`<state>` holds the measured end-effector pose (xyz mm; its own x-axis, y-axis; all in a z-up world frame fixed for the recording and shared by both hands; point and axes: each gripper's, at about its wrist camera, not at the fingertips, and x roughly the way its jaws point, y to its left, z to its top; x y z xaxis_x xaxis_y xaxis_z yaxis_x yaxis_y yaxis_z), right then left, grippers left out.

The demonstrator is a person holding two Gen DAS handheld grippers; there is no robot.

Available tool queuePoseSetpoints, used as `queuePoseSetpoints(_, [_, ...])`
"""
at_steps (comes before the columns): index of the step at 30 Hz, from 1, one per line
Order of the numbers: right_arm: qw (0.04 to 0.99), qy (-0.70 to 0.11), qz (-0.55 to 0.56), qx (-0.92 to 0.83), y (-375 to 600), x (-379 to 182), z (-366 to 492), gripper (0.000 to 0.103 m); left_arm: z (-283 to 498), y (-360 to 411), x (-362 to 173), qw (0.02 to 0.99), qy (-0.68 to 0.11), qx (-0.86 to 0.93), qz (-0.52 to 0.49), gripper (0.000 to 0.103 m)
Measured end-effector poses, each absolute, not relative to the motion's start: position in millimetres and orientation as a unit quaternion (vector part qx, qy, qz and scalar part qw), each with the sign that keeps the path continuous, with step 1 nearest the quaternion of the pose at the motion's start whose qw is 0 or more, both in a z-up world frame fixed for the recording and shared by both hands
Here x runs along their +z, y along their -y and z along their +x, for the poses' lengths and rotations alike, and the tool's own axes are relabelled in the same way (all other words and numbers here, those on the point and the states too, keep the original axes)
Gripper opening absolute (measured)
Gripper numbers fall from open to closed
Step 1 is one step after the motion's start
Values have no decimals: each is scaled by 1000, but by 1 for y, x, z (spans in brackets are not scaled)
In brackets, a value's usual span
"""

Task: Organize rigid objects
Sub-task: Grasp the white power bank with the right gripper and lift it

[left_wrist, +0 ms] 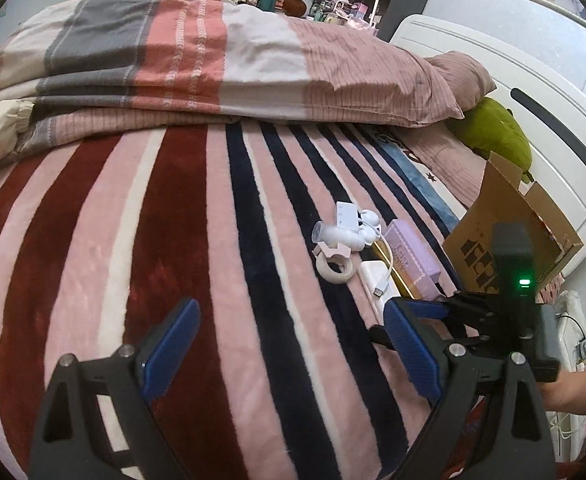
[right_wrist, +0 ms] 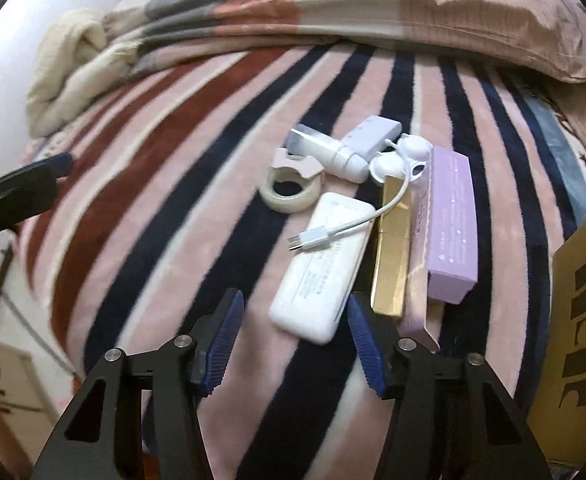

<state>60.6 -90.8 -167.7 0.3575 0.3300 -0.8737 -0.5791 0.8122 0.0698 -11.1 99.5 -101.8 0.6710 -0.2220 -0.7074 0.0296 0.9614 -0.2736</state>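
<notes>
Both grippers over the striped blanket [right_wrist: 197, 184]
White power bank [right_wrist: 321, 268] lies lengthwise away from the right gripper [right_wrist: 293, 320], whose jaws gape empty; left gripper [left_wrist: 289, 332] likewise.

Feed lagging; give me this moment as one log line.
left gripper open, empty | right gripper open, approaching white rectangular power bank | brown cardboard box beside
</notes>
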Motion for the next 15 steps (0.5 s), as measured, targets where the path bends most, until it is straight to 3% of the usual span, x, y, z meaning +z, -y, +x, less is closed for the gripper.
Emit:
queuePoseSetpoints(7, [825,-481,-136,263,93,-170,64,34,-15,-95,-97,908,-394,-75,-119,92])
queuePoseSetpoints(15, [785,-487,-167,344,109,-169,38,34,-8,-83,-101,902,-407,-88,-119,92])
